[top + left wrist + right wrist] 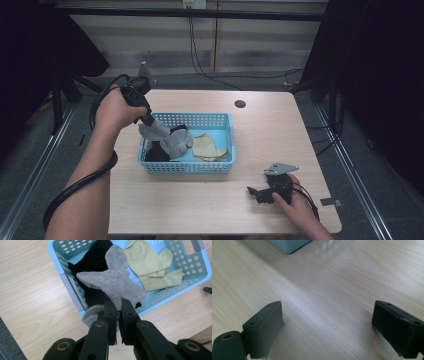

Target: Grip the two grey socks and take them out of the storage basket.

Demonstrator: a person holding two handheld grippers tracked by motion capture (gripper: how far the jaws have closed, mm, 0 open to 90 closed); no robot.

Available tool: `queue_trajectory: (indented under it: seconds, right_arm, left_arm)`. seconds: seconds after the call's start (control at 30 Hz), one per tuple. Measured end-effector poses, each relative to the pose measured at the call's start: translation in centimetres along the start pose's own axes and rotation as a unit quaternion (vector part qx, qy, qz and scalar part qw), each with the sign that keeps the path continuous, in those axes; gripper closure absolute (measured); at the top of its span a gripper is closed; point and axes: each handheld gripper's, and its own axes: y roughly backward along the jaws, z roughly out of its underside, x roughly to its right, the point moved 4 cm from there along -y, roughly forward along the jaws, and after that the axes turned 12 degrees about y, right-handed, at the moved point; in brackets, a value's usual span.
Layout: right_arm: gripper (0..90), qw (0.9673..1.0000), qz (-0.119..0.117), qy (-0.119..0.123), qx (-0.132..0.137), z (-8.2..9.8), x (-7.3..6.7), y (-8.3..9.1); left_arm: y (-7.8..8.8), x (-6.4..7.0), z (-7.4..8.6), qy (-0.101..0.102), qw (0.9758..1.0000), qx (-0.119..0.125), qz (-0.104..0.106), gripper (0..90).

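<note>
A grey sock [165,137] [113,285] hangs over the left end of a light blue basket [227,165] [60,255]. My left gripper [148,120] [119,303] is shut on the sock's upper end and holds it up. Under and beside it in the basket lie a black sock [157,151] [96,258] and a pale yellow-green sock [207,146] [152,267]. My right gripper [254,192] [328,327] rests low over bare wood at the table's front right. Its jaws stand wide open with nothing between them.
The wooden table [270,130] has a round cable hole [240,104] behind the basket. A corner of the basket [289,245] sits ahead of the right gripper. Dark curtains flank the table, and cables run across the floor behind it.
</note>
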Motion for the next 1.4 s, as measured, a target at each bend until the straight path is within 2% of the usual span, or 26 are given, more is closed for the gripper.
queue_trajectory:
  seconds: [0.1,0.5,0.63,0.73,0.9,1.1,1.13,1.3,1.4]
  right_arm:
    - [9.3,1.0000,0.000,0.000,0.000,0.0,0.0,0.0]
    - [9.3,1.0000,0.000,0.000,0.000,0.0,0.0,0.0]
    - [9.3,1.0000,0.000,0.000,0.000,0.0,0.0,0.0]
    - [9.3,1.0000,0.000,0.000,0.000,0.0,0.0,0.0]
    - [9.3,1.0000,0.000,0.001,0.001,0.0,0.0,0.0]
    - [9.3,1.0000,0.000,0.000,0.000,0.0,0.0,0.0]
    - [9.3,1.0000,0.000,0.000,0.000,0.0,0.0,0.0]
    - [9.3,1.0000,0.000,0.000,0.000,0.0,0.0,0.0]
    - [9.3,1.0000,0.000,0.000,0.000,0.0,0.0,0.0]
  left_arm:
    - [0.1,-0.5,0.2,0.002,1.0000,0.003,0.000,85.1]
    - [0.3,-3.7,1.7,0.039,0.9990,0.020,-0.002,85.1]
    - [0.4,-4.4,2.0,0.039,0.9991,0.018,-0.006,85.1]
    - [0.4,-5.3,2.4,0.054,0.9982,0.024,-0.005,85.1]
    - [0.1,-6.4,3.1,0.065,0.9976,0.023,-0.005,85.1]
    - [0.0,-7.7,3.7,0.077,0.9963,0.035,-0.011,85.0]
    - [0.0,-7.9,3.8,0.084,0.9957,0.038,-0.009,85.0]
    - [-0.4,-8.9,4.3,0.095,0.9947,0.037,-0.013,85.0]
    - [-1.2,-9.6,4.9,0.101,0.9943,0.032,-0.014,84.9]
